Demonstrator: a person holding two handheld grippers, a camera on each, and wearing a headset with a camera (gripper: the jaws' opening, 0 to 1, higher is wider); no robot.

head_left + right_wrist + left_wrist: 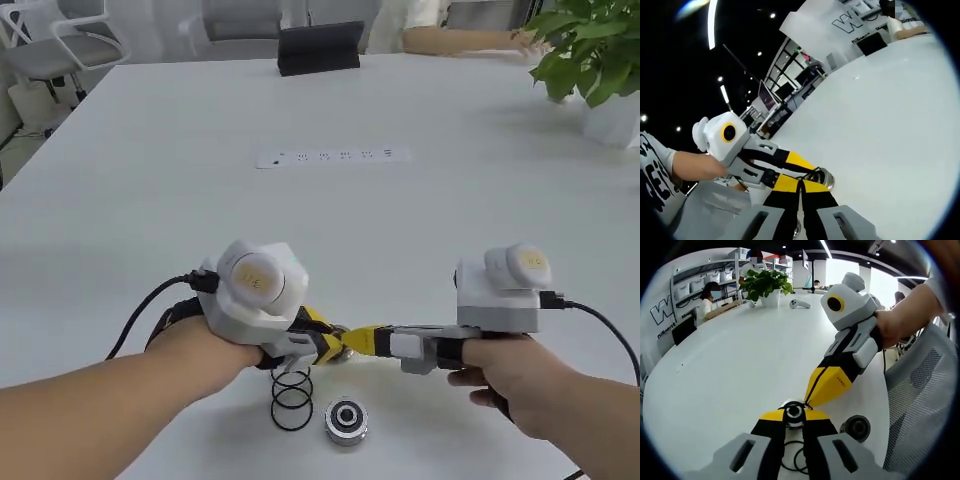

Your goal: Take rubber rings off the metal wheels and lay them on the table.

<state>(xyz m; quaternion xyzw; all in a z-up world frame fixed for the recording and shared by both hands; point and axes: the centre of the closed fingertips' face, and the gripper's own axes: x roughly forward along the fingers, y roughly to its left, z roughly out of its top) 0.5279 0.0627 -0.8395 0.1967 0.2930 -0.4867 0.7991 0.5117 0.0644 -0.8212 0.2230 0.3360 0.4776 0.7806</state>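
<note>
Shiny metal wheel (794, 412), matt table (735, 365)

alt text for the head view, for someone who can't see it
Two hands hold the left gripper and right gripper claw to claw, a small metal wheel between their tips, over a white table. Nearer the camera, two black rubber rings and a second metal wheel lie on the table.
</note>
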